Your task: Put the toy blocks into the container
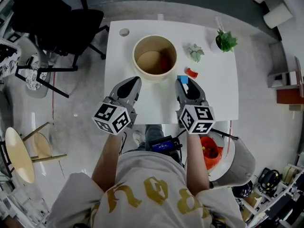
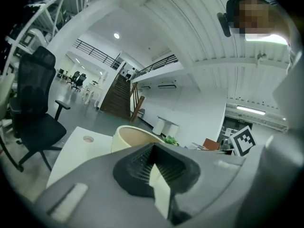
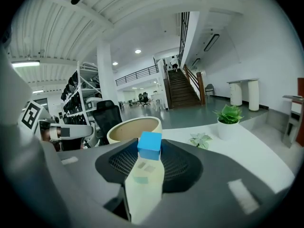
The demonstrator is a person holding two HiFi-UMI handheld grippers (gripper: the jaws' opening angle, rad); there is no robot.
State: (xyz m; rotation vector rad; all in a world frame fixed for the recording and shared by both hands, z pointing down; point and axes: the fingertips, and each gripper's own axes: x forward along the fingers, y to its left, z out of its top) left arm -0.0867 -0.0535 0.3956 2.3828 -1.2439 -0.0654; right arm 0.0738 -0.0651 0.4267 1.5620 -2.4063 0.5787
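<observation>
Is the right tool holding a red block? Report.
No: the block clamped in the right tool is blue.

Head view looks steeply down on the container (image 1: 155, 57) from above. Both gripper views face it near, low across the desk (image 1: 213, 89); all three share it.

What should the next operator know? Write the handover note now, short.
Left gripper: shut, empty, above the table.
Right gripper: shut on the blue block, short of the container.
Done: something red lies inside the container.
Left: drop the blue block in, then the red block lying on the table right of the container.
</observation>
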